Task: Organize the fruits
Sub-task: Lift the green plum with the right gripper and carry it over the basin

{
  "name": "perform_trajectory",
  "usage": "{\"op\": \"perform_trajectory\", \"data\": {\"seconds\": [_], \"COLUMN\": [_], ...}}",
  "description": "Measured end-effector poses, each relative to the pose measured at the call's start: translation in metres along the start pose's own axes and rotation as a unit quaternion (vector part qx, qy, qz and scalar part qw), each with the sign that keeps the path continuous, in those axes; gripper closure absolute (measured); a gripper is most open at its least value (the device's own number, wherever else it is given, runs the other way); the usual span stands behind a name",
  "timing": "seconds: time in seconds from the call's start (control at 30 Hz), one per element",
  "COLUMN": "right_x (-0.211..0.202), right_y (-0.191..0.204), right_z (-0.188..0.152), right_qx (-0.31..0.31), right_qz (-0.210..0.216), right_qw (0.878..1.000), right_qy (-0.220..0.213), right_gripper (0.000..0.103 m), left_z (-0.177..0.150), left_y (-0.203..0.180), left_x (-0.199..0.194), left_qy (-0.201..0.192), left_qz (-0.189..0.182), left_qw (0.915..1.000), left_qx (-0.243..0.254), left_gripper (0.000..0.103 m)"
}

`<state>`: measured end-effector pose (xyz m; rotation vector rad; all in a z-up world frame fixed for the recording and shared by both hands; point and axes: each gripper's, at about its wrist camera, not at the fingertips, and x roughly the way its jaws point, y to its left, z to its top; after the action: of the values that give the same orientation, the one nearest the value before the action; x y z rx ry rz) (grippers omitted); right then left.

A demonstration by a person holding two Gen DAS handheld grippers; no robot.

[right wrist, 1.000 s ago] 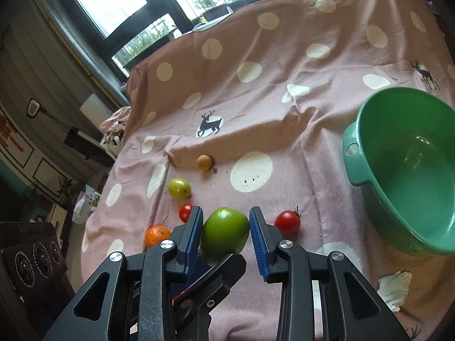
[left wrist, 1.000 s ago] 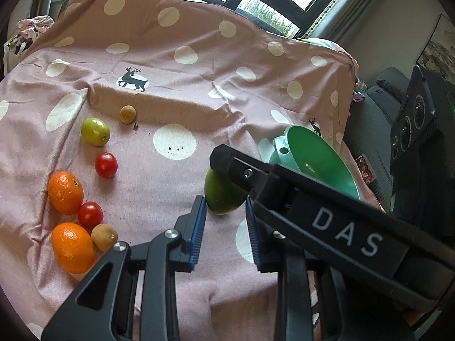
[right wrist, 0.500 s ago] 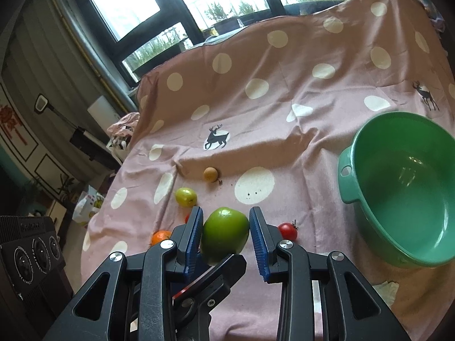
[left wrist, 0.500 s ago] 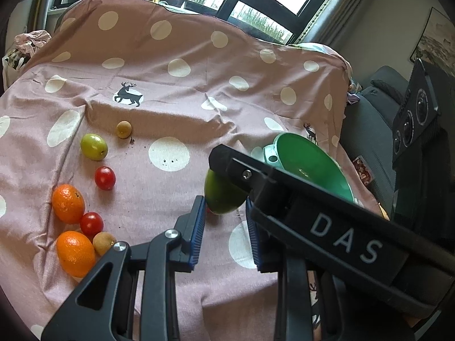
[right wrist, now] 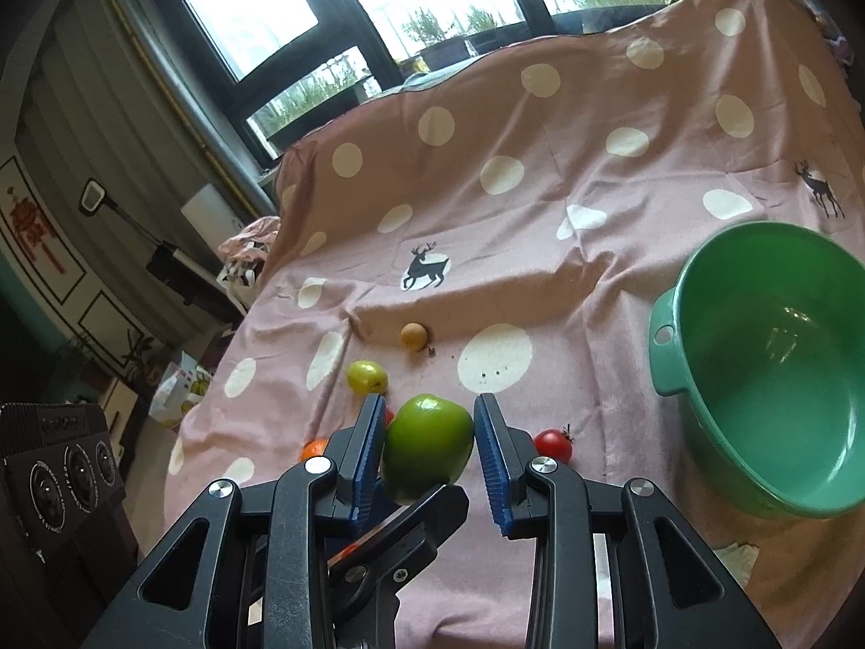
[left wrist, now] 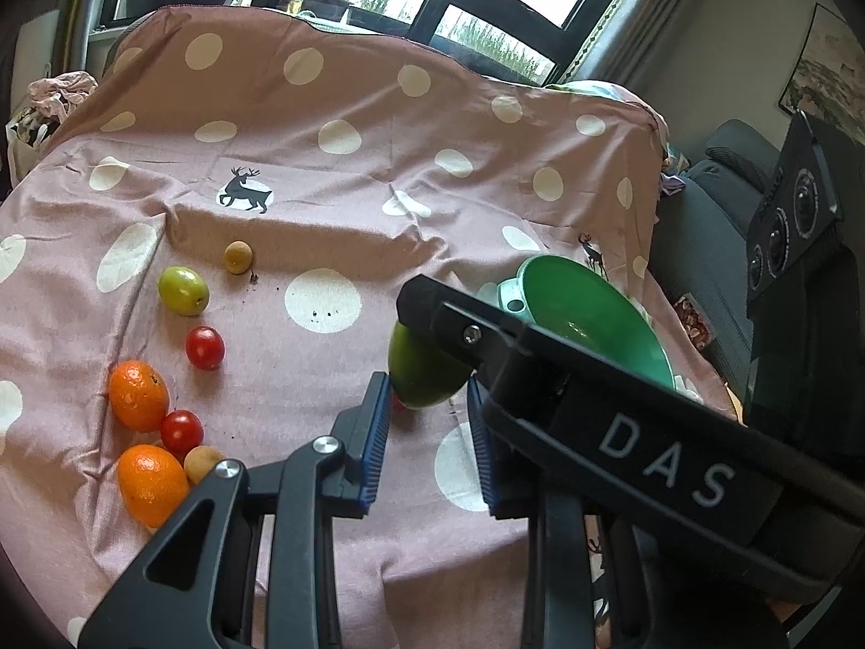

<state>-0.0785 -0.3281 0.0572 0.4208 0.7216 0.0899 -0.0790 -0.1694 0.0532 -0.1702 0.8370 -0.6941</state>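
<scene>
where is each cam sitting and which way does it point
Left wrist: on the left gripper, tilted down over the spotted cloth towards the windows; its blue-padded fingers show with nothing between them, and the right gripper's black body crosses in front.
Right wrist: on the right gripper, tilted down the same way; its fingers clamp the green fruit, with the left gripper's tip below.
Shared: the green fruit, green basin, deer print, yellow-green fruit, small tan fruit.

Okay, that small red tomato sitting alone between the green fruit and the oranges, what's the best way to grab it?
Probably take the red tomato across its round middle, coming down from above. It is smooth and rounded and offers no handle, and it lies apart from the yellow-green fruit and the orange, so fingers fit on either side.
</scene>
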Motion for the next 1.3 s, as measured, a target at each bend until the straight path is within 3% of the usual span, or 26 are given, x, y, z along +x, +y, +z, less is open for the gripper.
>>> {"op": "perform_trajectory", "data": {"seconds": [0.4, 1.3], "right_x": [-0.015, -0.06], "right_y": [-0.01, -0.063], "right_z": [0.004, 0.011], "right_qx": [0.007, 0.076], "right_qz": [0.008, -0.013], "right_qw": [1.0, 0.994], "right_qy": [-0.017, -0.076], "right_gripper": [0.067, 0.067], "left_z": [0.003, 0.013], "left_y": [-0.02, -0.084], "left_x": [0.0, 0.026], "left_qy": [-0.01, 0.002], "left_qz": [0.011, -0.025], "left_qw": [0.9995, 0.9941], "left_qx": [0.027, 0.106], "left_gripper": [0.075, 0.075]}}
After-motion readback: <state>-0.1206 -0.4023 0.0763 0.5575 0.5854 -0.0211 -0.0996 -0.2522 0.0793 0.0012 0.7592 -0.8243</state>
